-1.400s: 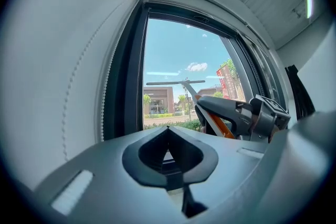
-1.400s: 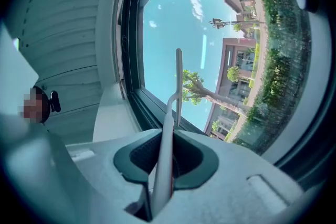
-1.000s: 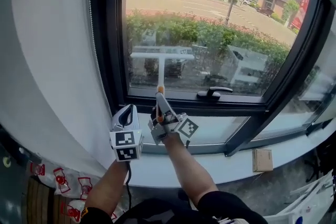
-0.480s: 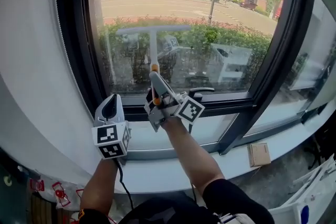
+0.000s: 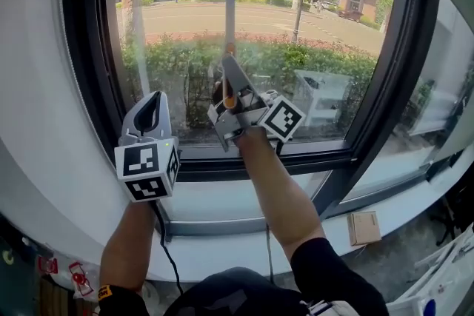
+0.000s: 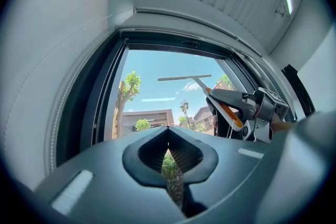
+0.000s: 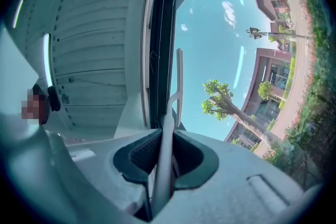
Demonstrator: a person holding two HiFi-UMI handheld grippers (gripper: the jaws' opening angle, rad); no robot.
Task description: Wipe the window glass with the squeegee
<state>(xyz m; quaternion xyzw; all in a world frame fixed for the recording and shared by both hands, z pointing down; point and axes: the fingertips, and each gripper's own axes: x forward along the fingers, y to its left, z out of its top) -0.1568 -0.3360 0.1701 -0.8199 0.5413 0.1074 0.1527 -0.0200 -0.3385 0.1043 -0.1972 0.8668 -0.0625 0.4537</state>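
**Reaching high on a slim handle: where the stroke could slip**

The squeegee (image 5: 230,18) stood upright against the window glass (image 5: 333,26). Its crossbar blade sat well beyond the tips of the right gripper (image 5: 229,78), near the top of the pane. That gripper's jaws were clenched on the thin handle, which ran straight out between them. Just left of those jaws and a little lower hung the left gripper (image 5: 150,111). Its jaws were pressed together on nothing, with only foliage showing through the slit behind their tips.

The main risk seemed to be leverage. With the blade so far ahead of the jaws, drag on the glass could twist the round handle in the grip and tilt the crossbar, lifting one end and leaving streaks. Whether the rubber edge lay flat on the pane could not be told from these views, so too little pressure would skim and too much might make the blade chatter. A pull toward the jaws that drifted left would likely knock the blade's end against the dark window frame (image 5: 89,70). The idle left gripper was close enough to be bumped.
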